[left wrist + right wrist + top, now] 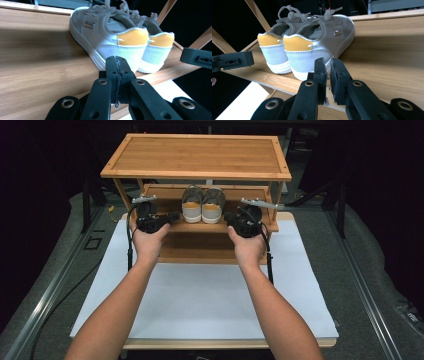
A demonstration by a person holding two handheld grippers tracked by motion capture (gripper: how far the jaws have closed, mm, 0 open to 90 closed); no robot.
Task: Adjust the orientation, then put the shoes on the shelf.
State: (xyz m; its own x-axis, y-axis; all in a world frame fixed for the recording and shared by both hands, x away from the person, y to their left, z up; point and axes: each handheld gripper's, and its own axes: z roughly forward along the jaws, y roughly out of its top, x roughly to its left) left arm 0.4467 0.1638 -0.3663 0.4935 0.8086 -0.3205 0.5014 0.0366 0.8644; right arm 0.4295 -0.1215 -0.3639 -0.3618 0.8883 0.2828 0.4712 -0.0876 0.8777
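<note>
On the middle shelf (192,226) of the bamboo rack (200,155), the pair of sneakers (202,205) is sitting heels-out between the left gripper (172,216), clenched on nothing, and the right gripper (231,218), slightly parted and empty, so I'd be opening both wide before going for the heels.

Shoes (202,205) fill the middle shelf (175,226) centre; both sides lie open.

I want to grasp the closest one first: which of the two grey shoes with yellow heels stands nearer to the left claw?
The left grey shoe with the yellow heel, beside the left claw; its twin stands farther right.
</note>
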